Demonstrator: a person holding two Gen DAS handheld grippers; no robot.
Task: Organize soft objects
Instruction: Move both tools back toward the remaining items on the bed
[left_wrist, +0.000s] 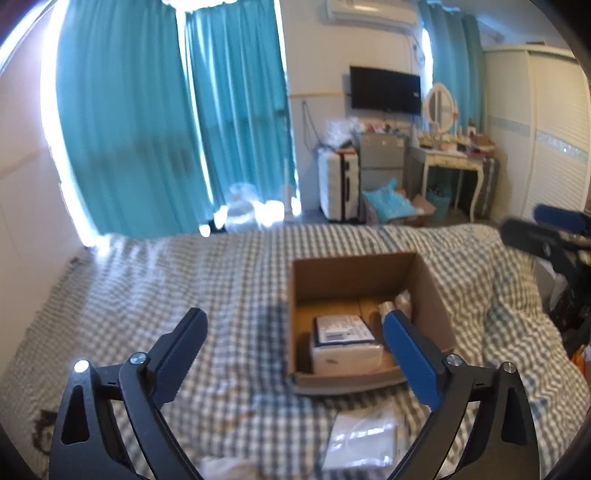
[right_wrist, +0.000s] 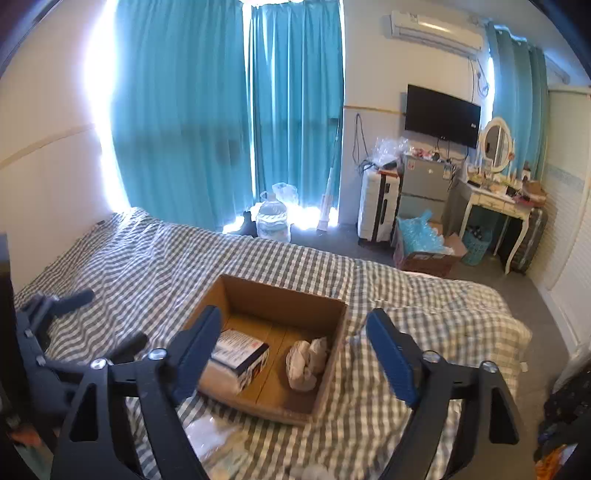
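Only unreadable print on the labelled packet (right_wrist: 240, 350) in the cardboard box (right_wrist: 280, 295)

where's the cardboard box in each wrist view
Left wrist view: the cardboard box sits right of centre on the checked bed cover, its near right corner behind the gripper's blue finger pad.
Right wrist view: the box is at centre, between the two fingers.
Shared landmark: the black television on the wall beyond the bed.

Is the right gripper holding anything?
No, the right gripper stands open with nothing between its fingers, and the crumpled white cloth lies in the cardboard box below.
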